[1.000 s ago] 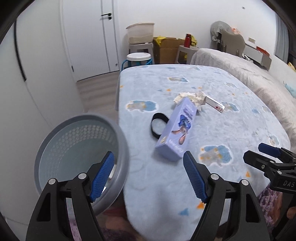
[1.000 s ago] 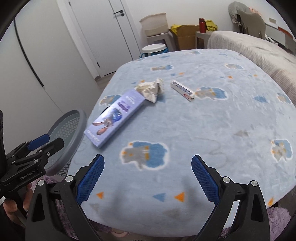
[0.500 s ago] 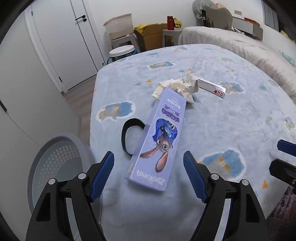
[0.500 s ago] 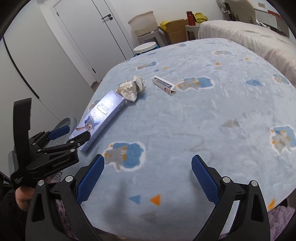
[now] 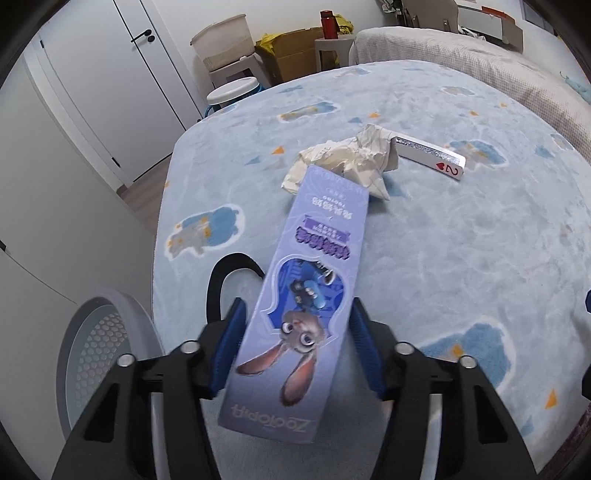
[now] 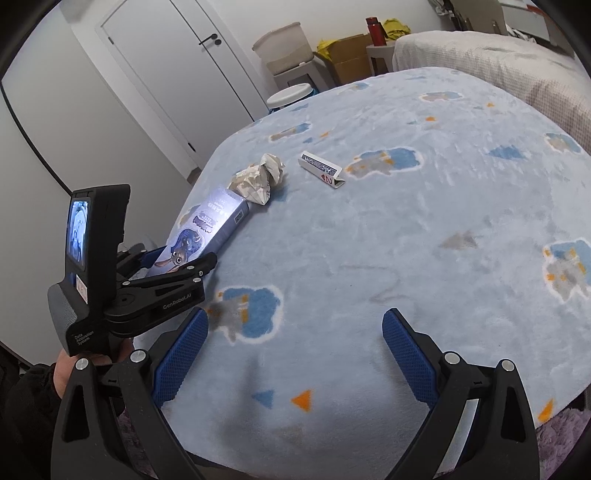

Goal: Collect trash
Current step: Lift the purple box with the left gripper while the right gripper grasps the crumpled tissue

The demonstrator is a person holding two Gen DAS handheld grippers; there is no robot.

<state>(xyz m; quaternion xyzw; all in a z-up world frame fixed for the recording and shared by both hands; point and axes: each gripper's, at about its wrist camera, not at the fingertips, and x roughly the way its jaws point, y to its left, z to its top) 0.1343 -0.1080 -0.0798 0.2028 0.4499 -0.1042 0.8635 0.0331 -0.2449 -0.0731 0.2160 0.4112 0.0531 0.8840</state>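
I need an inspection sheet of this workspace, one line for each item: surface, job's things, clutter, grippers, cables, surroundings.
Surface: table under a light blue fleece cover with cloud and triangle print.
Job's things: purple Zootopia box lies flat; crumpled paper touches its far end; playing-card box lies beyond the paper; grey mesh bin stands on the floor at the table's left edge.
Clutter: black loop strap, partly under the purple box.
Grippers: left gripper has its jaws on both sides of the purple box's near end; full contact cannot be told. Right gripper is open above bare cover.
Cables: nothing seen.
Surroundings: white door, cardboard box, red bottle, bed.
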